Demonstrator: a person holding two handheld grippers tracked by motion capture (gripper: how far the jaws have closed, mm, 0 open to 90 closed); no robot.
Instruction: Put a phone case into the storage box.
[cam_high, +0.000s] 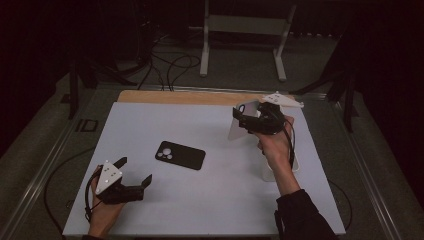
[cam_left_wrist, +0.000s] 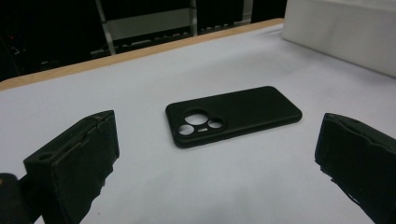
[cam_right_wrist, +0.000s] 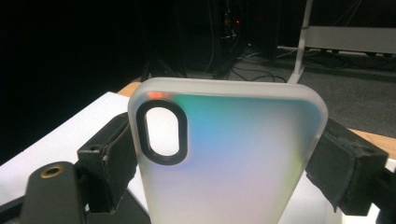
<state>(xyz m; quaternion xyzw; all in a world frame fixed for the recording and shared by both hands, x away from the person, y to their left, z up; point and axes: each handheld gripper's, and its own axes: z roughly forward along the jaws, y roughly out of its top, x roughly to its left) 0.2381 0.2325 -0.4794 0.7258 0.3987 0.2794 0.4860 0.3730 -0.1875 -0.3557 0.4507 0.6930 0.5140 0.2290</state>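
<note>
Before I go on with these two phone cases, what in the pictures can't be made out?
- Frosted case: lower end cut off by the bottom edge, right gripper view.
- White object on the table: mostly behind the right hand, high view.
- White box: cut off by the frame edge, left gripper view.

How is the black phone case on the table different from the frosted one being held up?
The matte black phone case lies flat on the white table, untouched; the frosted translucent phone case stands upright, clamped in the right tongs. The black one has several round camera holes, the frosted one a single oval. Both are empty cases.
</note>
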